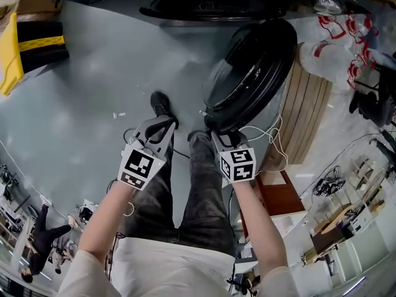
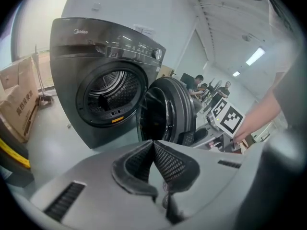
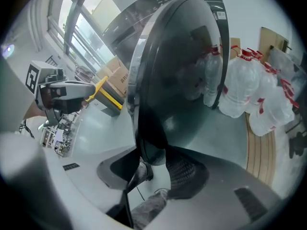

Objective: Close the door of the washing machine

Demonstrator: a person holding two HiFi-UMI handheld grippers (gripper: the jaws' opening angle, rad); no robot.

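Right gripper point(image 3: 153, 159): jaws are seen wide apart, with the free rim of the door point(image 3: 182, 80) standing between them. No firm clamp on the rim can be made out.

Left gripper point(image 2: 153, 145): jaws are brought together with nothing between them. It is held out in front of the washing machine point(image 2: 96, 80), apart from the door.

Door: it is swung well out from the front of the washing machine. The drum opening point(image 2: 111, 92) is left fully uncovered, so the task is judged not yet done.

Step in hand, as judged: the door is to be swung home.
- No grip is needed. The rim can be pressed toward the washing machine by the jaw on the outer face.
- The push should be carried along the door's arc about its hinge, not straight in.
- The jaw on the inner face should be drawn clear before the door meets the front of the washing machine, or it may be pinched there.
- A firm last press is advised so that the latch catches.
- The left gripper is best kept out of the closing gap.

Water bottles point(image 3: 244, 85) are stacked beside the washing machine, beyond the door. They are judged to be outside the closing path.
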